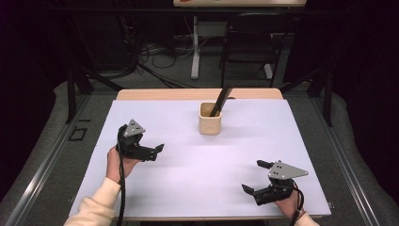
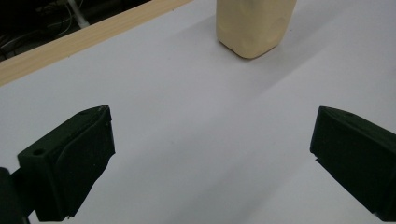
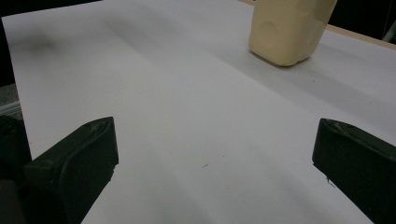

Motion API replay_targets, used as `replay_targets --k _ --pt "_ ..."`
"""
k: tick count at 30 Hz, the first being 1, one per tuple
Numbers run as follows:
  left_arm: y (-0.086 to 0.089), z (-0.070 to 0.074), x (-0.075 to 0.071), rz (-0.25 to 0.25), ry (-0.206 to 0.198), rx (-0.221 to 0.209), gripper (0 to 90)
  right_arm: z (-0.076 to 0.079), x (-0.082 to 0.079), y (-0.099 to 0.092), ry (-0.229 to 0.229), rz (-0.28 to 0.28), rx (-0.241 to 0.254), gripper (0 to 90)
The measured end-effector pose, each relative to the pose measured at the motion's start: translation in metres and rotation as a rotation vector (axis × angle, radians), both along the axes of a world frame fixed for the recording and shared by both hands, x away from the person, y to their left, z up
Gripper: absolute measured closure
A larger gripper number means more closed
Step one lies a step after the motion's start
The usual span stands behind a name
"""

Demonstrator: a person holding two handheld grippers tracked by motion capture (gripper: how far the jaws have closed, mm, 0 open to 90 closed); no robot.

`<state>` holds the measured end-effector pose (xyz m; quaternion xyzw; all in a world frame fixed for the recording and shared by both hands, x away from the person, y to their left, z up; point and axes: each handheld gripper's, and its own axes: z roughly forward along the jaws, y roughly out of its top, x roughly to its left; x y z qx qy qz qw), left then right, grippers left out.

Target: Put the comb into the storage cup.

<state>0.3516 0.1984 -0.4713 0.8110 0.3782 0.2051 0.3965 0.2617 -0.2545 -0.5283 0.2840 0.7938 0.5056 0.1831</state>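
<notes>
A cream square cup [image 1: 210,120] stands at the middle back of the white sheet [image 1: 188,183], with a black stick-like tool [image 1: 221,100] leaning out of it. My left gripper [image 1: 154,149] is held at the left of the sheet, pointing toward the cup, open with nothing between its jaws. My right gripper [image 1: 254,175] is near the front right corner, also open and holding nothing. The left gripper view shows the cup [image 2: 254,25] ahead of the wide-apart left gripper [image 2: 212,119]. In the right gripper view the cup [image 3: 287,30] sits far ahead and to the right of the right gripper [image 3: 215,127].
The white sheet covers most of a wooden table [image 1: 155,94], whose far edge shows behind the cup. Beyond the table are a black chair [image 1: 249,42], a white table leg [image 1: 195,47] and loose cables on the floor [image 1: 155,56]. Dark stands flank the table.
</notes>
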Motion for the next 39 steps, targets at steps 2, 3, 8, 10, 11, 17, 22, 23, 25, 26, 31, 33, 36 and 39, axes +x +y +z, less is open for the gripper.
replay_targets --k 2,3,8,10,11,17,22,23,25,26,31,33,36,39 --pt "0.002 -0.002 -0.003 0.006 -0.003 -0.001 0.0 0.0 0.0 0.0 0.001 0.001 -0.002 0.0" --pt "0.003 -0.003 -0.006 0.008 -0.001 -0.002 0.0 0.0 0.0 0.0 0.0 0.001 -0.002 0.0" --pt "0.008 -0.008 -0.014 0.02 -0.005 -0.005 0.0 0.0 0.0 0.0 0.001 -0.001 -0.001 0.0" --pt "0.011 -0.01 -0.017 0.022 -0.003 -0.014 0.0 0.0 0.0 0.0 0.001 -0.001 -0.001 0.0" --pt "0.013 -0.011 -0.019 0.021 -0.003 -0.024 0.0 0.0 0.0 0.0 0.001 -0.001 -0.001 0.0" --pt "0.022 -0.019 -0.032 0.04 0.0 -0.023 0.0 0.0 0.0 0.0 0.002 -0.002 -0.001 0.0" --pt "0.03 -0.025 -0.041 0.056 0.0 -0.025 0.0 0.0 0.0 0.0 0.002 -0.002 -0.002 0.0" --pt "0.031 -0.026 -0.043 0.059 0.001 -0.027 0.0 0.0 0.0 0.0 0.002 -0.002 -0.002 0.0" --pt "0.034 -0.029 -0.046 0.063 0.003 -0.029 0.0 0.0 0.0 0.0 0.003 -0.002 -0.003 0.0" --pt "0.034 -0.03 -0.048 0.063 0.004 -0.03 0.0 0.0 0.0 0.0 0.002 -0.002 -0.003 0.0" --pt "0.038 -0.035 -0.056 0.074 -0.001 -0.038 0.0 0.0 0.001 0.0 0.002 -0.002 -0.003 0.0" --pt "0.04 -0.038 -0.059 0.079 0.001 -0.038 0.0 0.0 0.001 0.0 0.001 -0.002 -0.003 0.0" --pt "0.042 -0.042 -0.063 0.087 0.002 -0.047 0.0 0.0 0.001 0.0 0.001 -0.002 -0.003 0.0" --pt "0.045 -0.046 -0.068 0.094 -0.002 -0.051 0.0 0.0 0.001 0.0 0.001 -0.003 -0.003 0.0"
